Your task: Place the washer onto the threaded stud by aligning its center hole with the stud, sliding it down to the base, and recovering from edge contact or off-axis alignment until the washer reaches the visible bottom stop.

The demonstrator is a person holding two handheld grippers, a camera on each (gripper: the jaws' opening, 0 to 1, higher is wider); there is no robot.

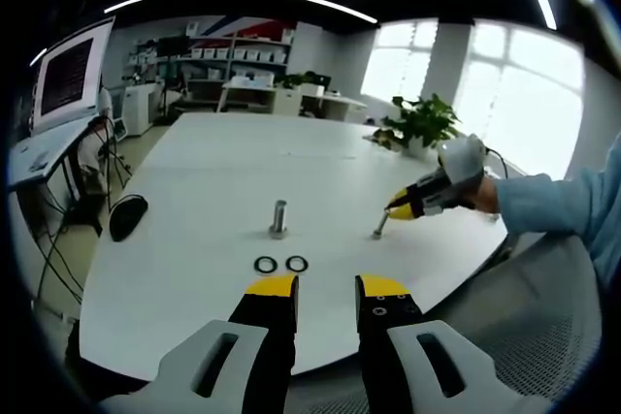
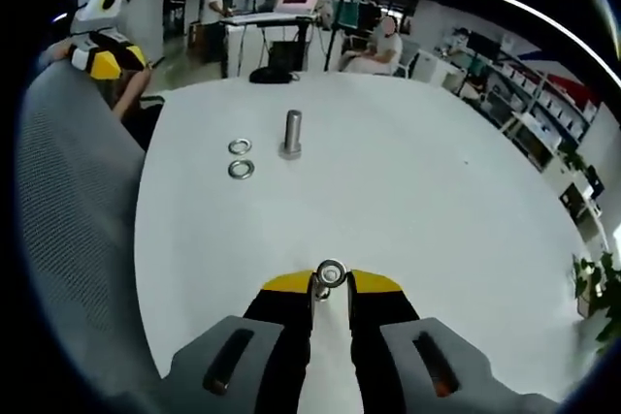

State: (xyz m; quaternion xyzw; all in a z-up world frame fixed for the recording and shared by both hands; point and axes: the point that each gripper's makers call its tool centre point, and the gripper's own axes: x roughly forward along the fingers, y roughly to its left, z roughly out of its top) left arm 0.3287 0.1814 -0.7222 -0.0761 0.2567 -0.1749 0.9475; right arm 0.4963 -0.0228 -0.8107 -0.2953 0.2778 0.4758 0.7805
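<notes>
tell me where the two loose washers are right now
The two washers lie side by side on the white table, just in front of the upright stud and ahead of the open left gripper; in the right gripper view they sit left of the stud.

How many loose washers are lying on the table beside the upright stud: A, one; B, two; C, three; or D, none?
B: two washers lie side by side on the white table next to the upright stud, apart from the small bolt that the right gripper is shut on.
</notes>
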